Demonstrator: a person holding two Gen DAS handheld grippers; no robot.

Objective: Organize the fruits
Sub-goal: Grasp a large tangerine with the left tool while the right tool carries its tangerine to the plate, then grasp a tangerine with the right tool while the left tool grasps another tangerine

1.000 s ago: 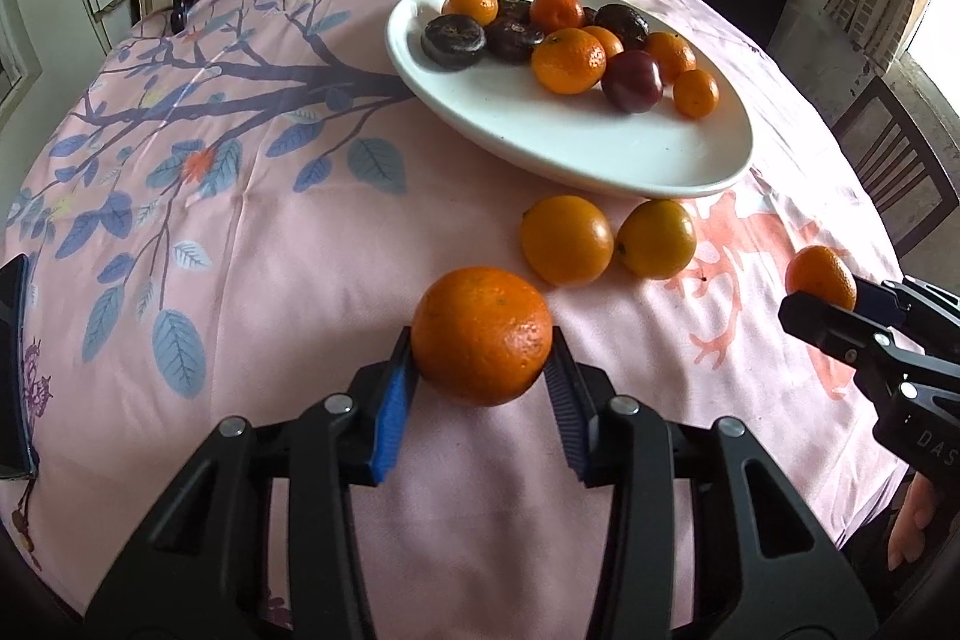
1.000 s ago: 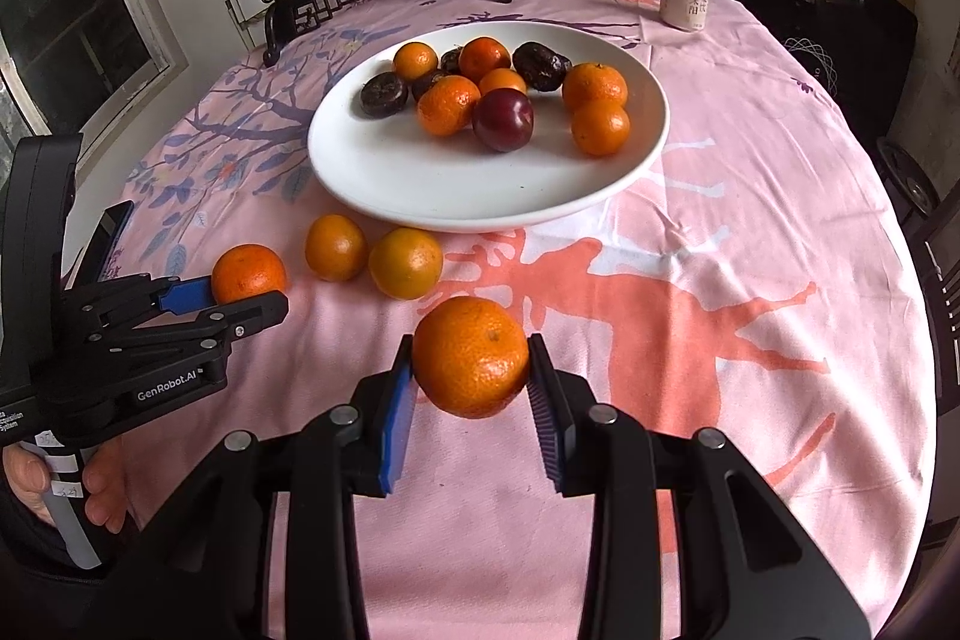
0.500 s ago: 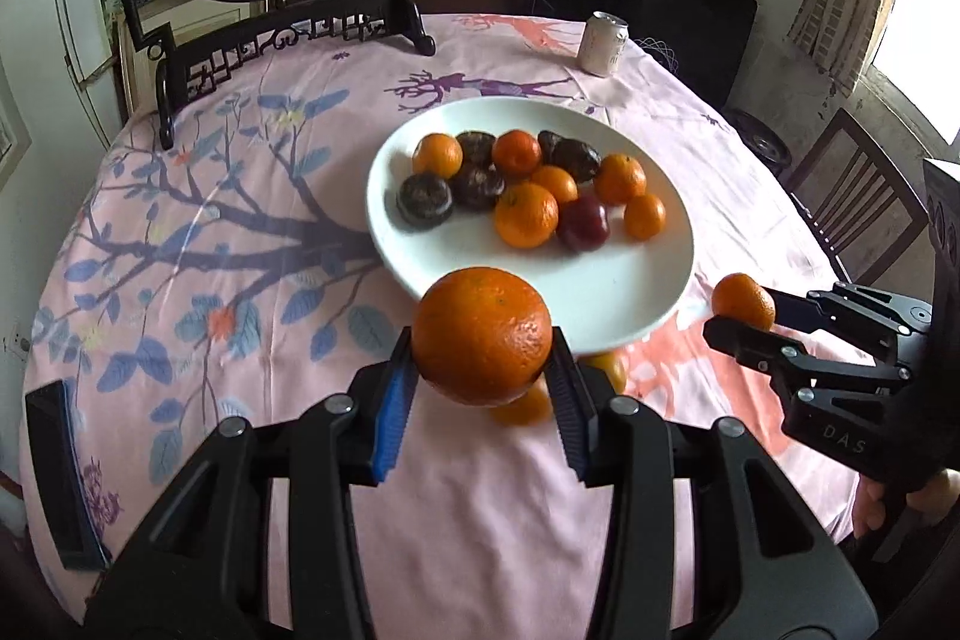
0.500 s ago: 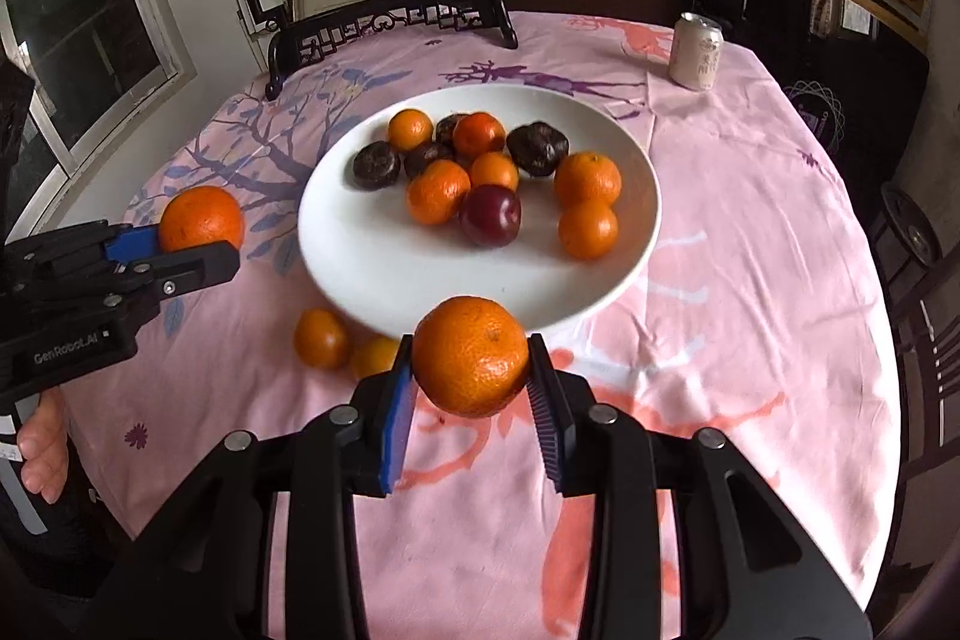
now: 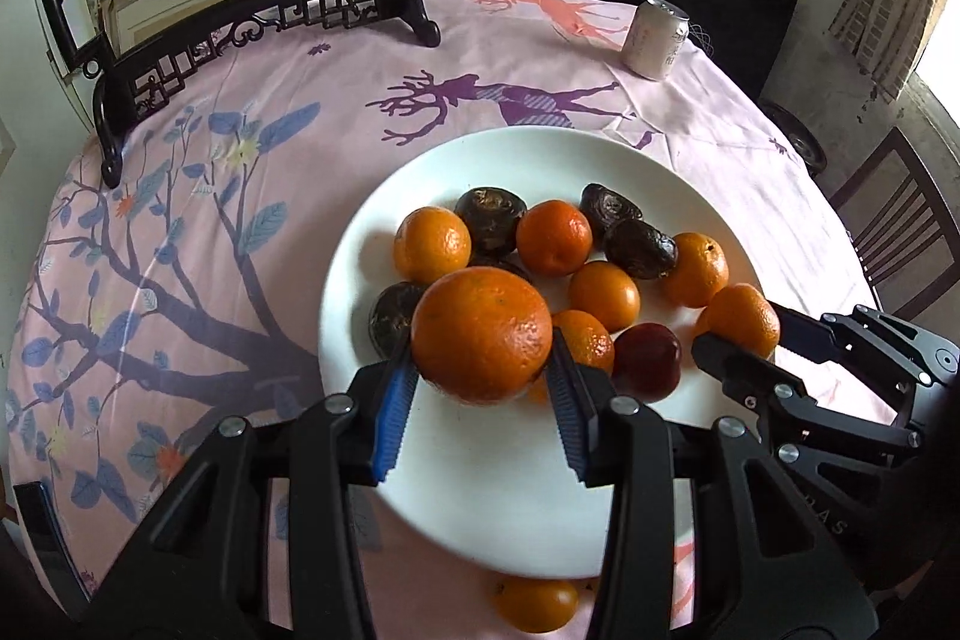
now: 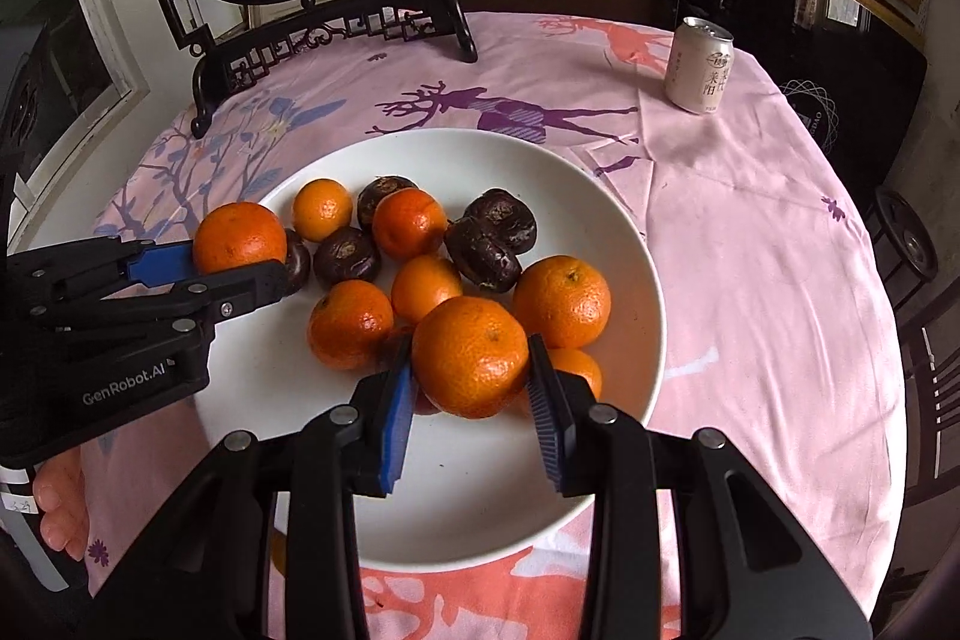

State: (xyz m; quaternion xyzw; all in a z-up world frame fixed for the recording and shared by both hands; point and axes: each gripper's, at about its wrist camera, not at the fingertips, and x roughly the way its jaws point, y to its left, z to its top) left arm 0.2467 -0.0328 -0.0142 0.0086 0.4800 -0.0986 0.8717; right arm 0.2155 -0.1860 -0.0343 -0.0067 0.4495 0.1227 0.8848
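A white plate [image 5: 480, 508] [image 6: 600, 196] on the pink tablecloth holds several oranges, dark wrinkled fruits and a red plum [image 5: 648, 358]. My left gripper [image 5: 480, 388] is shut on a large orange [image 5: 480, 334] and holds it above the plate's near left part; it also shows in the right wrist view [image 6: 240, 256] with its orange [image 6: 239, 238]. My right gripper [image 6: 471, 400] is shut on an orange [image 6: 471, 355] above the plate's near right part; in the left wrist view this gripper [image 5: 750, 340] holds its orange [image 5: 743, 319].
An orange [image 5: 536, 604] lies on the cloth just before the plate's near rim. A drink can [image 6: 699, 64] stands at the far right. A framed deer picture on a dark carved stand [image 6: 324, 34] stands at the back. Chairs surround the round table.
Both grippers have moved forward and in over the plate, each with its orange still held. The two loose oranges on the cloth have dropped below the plate's near rim in view.
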